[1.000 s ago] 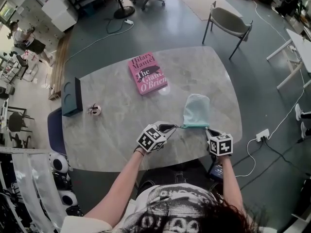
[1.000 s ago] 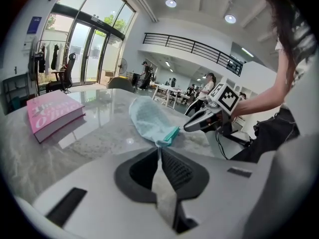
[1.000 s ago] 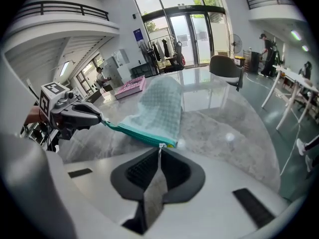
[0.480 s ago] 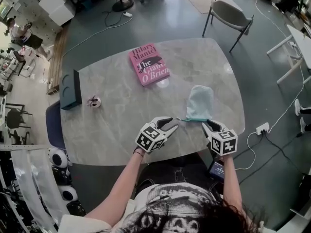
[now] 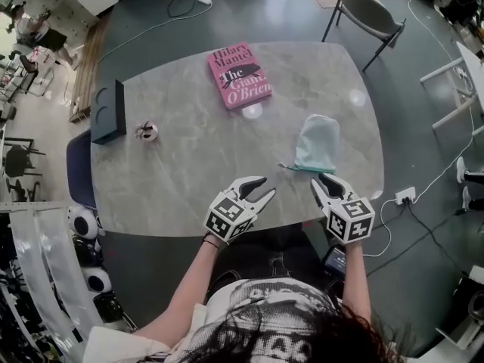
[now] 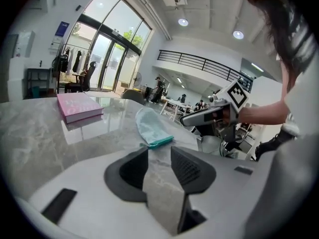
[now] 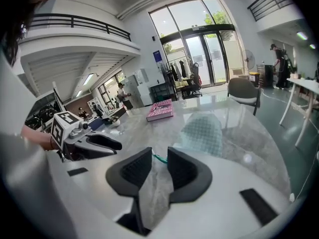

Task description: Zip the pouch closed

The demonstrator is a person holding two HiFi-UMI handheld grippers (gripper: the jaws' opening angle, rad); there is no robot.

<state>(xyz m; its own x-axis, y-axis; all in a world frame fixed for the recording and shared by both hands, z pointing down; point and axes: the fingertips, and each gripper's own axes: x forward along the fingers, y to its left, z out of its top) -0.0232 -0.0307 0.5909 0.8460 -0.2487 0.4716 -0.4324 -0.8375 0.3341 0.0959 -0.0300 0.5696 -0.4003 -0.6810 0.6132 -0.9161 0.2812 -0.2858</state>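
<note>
A pale teal mesh pouch [image 5: 316, 144] lies flat on the marble table [image 5: 189, 172], its darker teal zipper edge [image 5: 304, 168] facing me. Both grippers hover just short of that edge, near the table's front. My left gripper [image 5: 265, 186] is off to the pouch's left, my right gripper [image 5: 321, 180] just before its near end. Both stand wide with the jaws closing slightly and nothing between them. In the left gripper view the pouch [image 6: 152, 126] sits beyond the empty jaws [image 6: 159, 156]. In the right gripper view the pouch [image 7: 202, 132] lies ahead of that gripper [image 7: 159, 159].
A pink book [image 5: 239, 75] lies at the table's far side. A dark box [image 5: 110, 112] and a small pale object [image 5: 147, 131] sit at the left. A grey chair [image 5: 367, 12] stands beyond the far right corner. Cables run across the floor at the right.
Both grippers, shut on the pouch's zipper end a second ago, have opened, let go and drawn back and up toward me. The pouch stays flat on the table.
</note>
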